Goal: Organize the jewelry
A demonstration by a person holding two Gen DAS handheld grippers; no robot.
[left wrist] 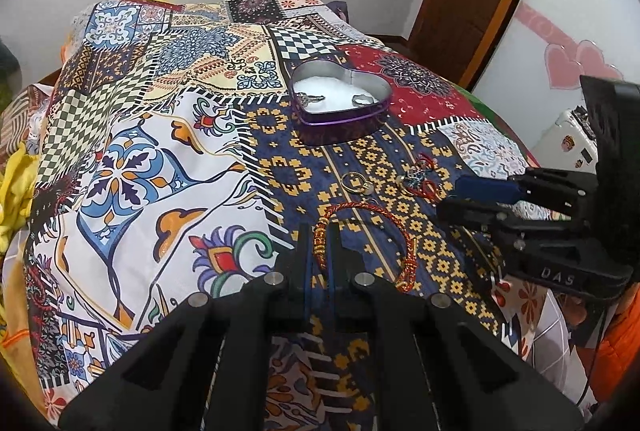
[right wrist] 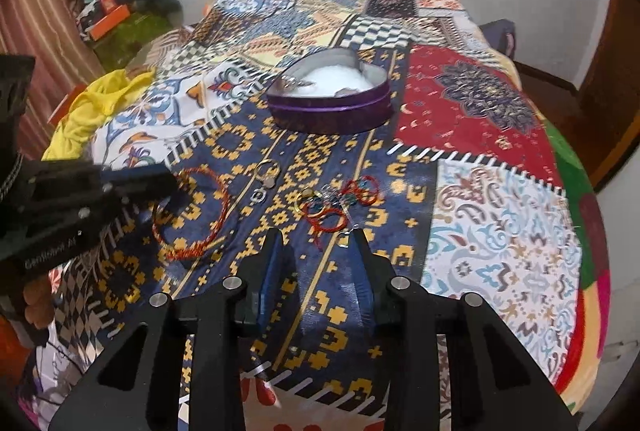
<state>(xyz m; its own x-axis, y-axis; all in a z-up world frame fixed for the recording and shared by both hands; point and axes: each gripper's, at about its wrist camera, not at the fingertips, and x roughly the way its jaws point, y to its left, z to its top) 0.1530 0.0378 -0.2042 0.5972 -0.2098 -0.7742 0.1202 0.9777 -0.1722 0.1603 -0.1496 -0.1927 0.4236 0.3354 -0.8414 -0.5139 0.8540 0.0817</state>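
Left wrist view: the left gripper (left wrist: pixel 318 231) points down at a patchwork bedspread (left wrist: pixel 152 135), its two fingers drawn together on the near-left arc of a red and gold woven bangle (left wrist: pixel 366 231). Pads appear pinched on the beaded section of the cord; whether the bangle is lifted off the cloth cannot be told. The bangle's open loop spreads right and away from the fingertips.

Beyond it, farther up the bedspread, lie a gold ring (left wrist: pixel 354 181) and a tangle of red hoop earrings (left wrist: pixel 420 177). Farther still sits a purple heart-shaped tin (left wrist: pixel 340 97) with white padding and a few small silvery pieces inside, too small to identify. The tin lies straight ahead of the left gripper, past the loose pieces.

The right gripper (right wrist: pixel 318 235) has its jaws apart with nothing between them, hovering just short of the red hoop earrings (right wrist: pixel 340 203), which lie directly ahead of its fingertips. It is the nearer tool to them. A small silvery link (right wrist: pixel 259 196) lies between the earrings and the bangle (right wrist: pixel 192 215), in which view the left gripper (right wrist: pixel 160 177) covers part of the bangle's rim.

The earrings overlap, so their count is unclear.
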